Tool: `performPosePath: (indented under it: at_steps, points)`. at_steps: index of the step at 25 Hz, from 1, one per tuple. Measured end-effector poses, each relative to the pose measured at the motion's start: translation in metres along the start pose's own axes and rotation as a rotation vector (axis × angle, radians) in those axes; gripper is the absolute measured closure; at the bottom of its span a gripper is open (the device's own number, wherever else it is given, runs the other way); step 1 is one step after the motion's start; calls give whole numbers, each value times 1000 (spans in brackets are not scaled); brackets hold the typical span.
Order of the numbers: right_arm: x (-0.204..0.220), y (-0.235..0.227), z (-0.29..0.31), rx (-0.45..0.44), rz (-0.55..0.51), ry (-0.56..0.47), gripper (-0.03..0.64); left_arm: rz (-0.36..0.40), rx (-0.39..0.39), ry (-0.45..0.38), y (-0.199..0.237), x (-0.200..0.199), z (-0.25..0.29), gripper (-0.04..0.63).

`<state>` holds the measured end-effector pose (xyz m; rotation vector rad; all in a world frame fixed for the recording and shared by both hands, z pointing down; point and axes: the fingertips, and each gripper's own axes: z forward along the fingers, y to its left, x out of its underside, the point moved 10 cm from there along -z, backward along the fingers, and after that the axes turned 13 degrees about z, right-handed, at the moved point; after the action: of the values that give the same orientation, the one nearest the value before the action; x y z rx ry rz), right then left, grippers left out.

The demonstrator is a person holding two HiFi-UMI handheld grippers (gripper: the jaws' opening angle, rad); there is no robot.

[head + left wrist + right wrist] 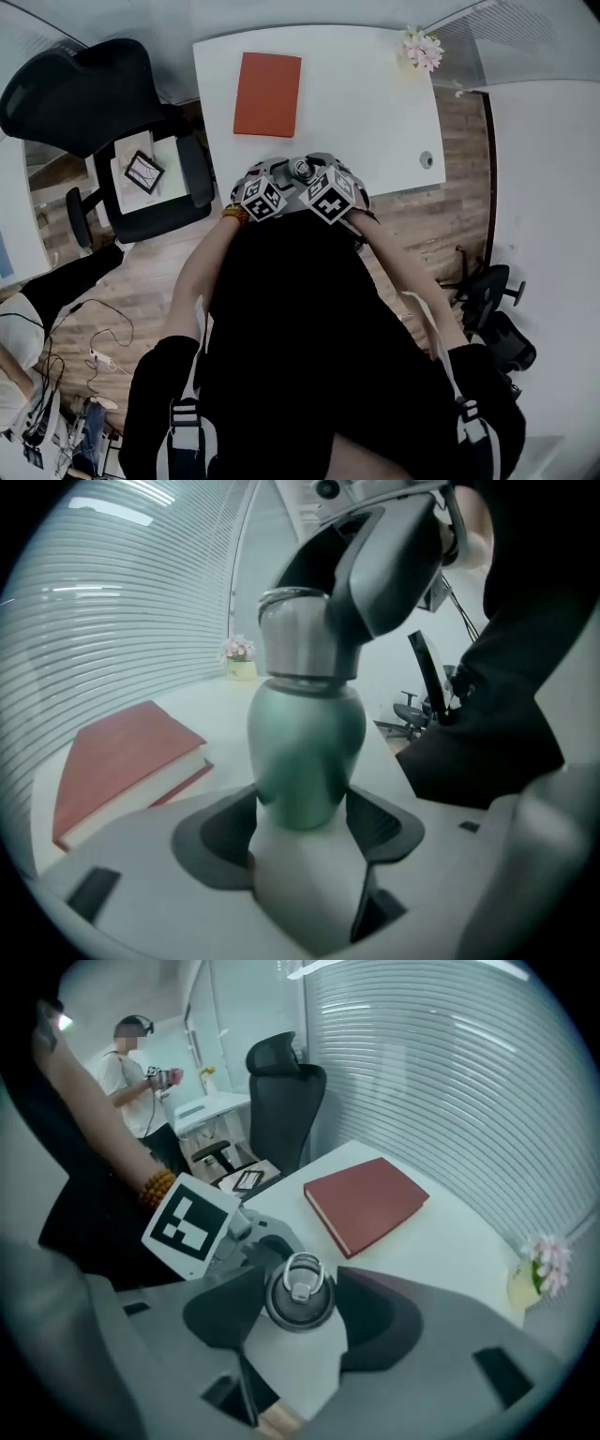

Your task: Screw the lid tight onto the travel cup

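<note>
A white tabletop [375, 103] spreads out beyond the jaws, and pale horizontal window blinds [450, 1072] curve behind its far edge. A black high-backed office chair [89, 89] stands left of the jaws on a brown wood-plank floor [441, 225]. The light is soft and even.

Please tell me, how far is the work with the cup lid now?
Done: the lid sits on the travel cup. In hand: the left gripper clamps its green body, and the right gripper grips the lid from above. Left: tightness cannot be seen, so more turning may remain.
</note>
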<state>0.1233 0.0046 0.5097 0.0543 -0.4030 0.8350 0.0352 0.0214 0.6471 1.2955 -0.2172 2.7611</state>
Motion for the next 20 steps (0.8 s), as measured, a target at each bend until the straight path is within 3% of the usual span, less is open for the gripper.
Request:
performPosePath:
  at_steps: [7,12,15,20]
  points:
    - [-2,-3,1,-144,-486,80,377,5,-1,2,2,0,1,291]
    - [-6,2,4,-185,-721,130,371,1,-4,8,2,-1,1,291]
    - [-6,1,1,-121,-656,70,349,8,-14,9,5,-1,2,291]
    - [14,2,-10,-8,-179,-48,337,4,1,13,-8,0,0,291]
